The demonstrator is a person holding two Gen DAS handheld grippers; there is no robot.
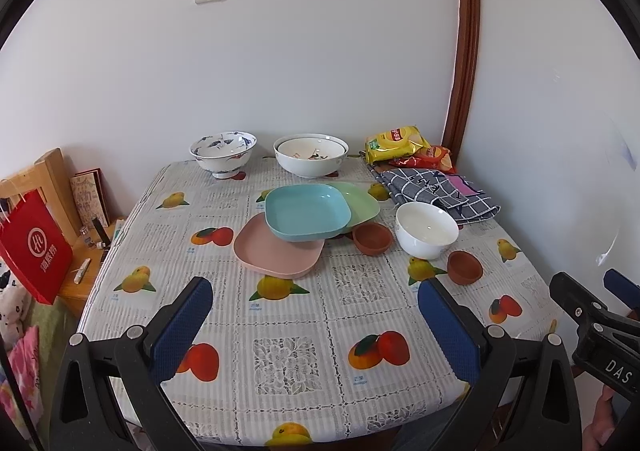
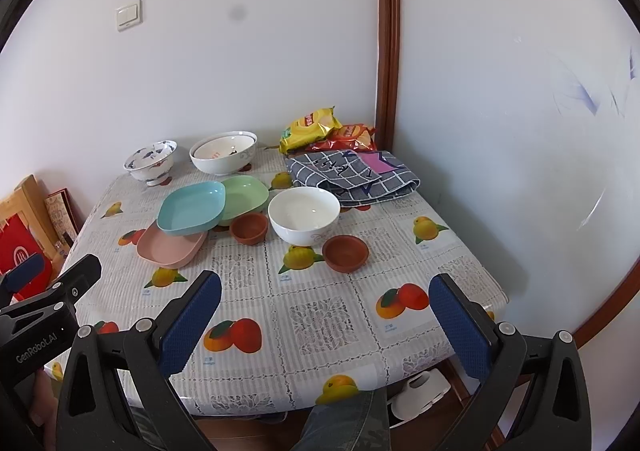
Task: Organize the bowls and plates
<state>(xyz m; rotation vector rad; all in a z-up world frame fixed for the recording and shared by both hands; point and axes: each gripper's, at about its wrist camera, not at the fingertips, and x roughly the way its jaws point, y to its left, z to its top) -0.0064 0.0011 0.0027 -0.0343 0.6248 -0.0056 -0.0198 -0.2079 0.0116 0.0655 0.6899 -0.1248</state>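
Stock on the surface (image 1: pixel 288 331), fruit-print cloth, operator's view from the near edge:

- Left tool (image 1: pixel 316 315): spread wide, holding nothing, hovering over the near part of the cloth.
- Right tool (image 2: pixel 326 311): likewise wide apart and empty, well short of the dishes.
- Blue plate (image 1: pixel 306 211): tilted, propped on the pink plate (image 1: pixel 276 251) and overlapping the green plate (image 1: pixel 360 203). Your main hazard; lift either lower plate first and the blue one will likely slide off.
- White bowl (image 2: pixel 303 219): upright, just beside the checked cloth (image 2: pixel 352 175). Smooth glazed wall, so a shallow pinch on the rim could slip.
- Two small brown bowls: one (image 2: pixel 249 227) tucked close against the plates (whether it touches them you cannot tell), the other (image 2: pixel 345 253) nearest you, standing free. A wide tool coming in for the white bowl could knock either.
- Blue-patterned footed bowl (image 1: pixel 223 153) and a large white bowl (image 1: pixel 310 159) with a second one nested inside: far edge, by the wall. Both are heavy-looking, and a one-sided rim grip may tip them.
- Snack bags (image 1: pixel 404 149): far corner, not part of the job.

Nothing is sorted yet. The two tools sit close together, so reaching for neighbouring pieces at once risks a clash.
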